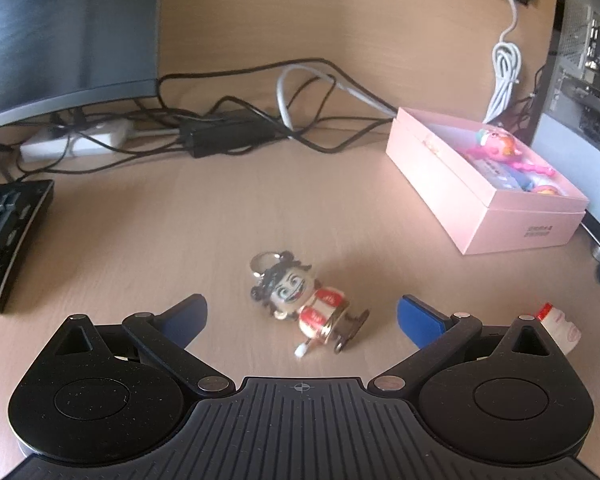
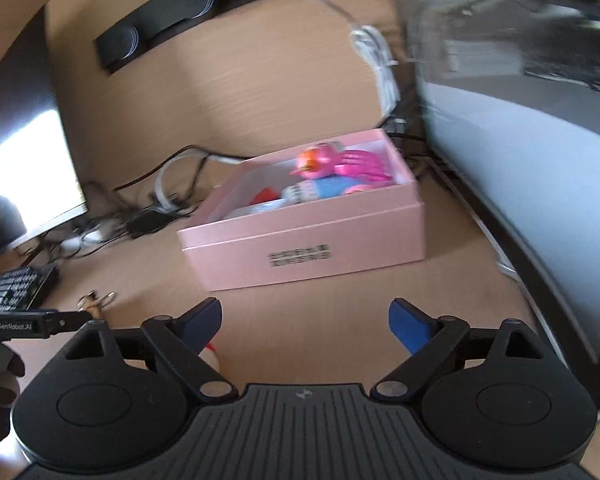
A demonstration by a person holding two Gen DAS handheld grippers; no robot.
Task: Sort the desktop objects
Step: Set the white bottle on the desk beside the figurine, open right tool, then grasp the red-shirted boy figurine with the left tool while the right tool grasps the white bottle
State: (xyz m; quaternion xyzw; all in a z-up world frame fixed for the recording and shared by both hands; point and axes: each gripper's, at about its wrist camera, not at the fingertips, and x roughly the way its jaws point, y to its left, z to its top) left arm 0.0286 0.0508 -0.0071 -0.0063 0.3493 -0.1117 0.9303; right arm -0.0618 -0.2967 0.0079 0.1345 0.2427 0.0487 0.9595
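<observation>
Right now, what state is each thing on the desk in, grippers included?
Left gripper: open, empty.
Right gripper: open, empty.
Pink box: lid off, toys inside.
Pink toy: lying in the box.
Keychain figure: lying on its side on the desk, between the left fingers, untouched.
White cable: coiled, plugged in.
Keyboard: flat on the desk.

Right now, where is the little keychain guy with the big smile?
In the left wrist view, the keychain figure lies on the desk between the open left gripper's fingertips, with the pink box further back, right.
</observation>
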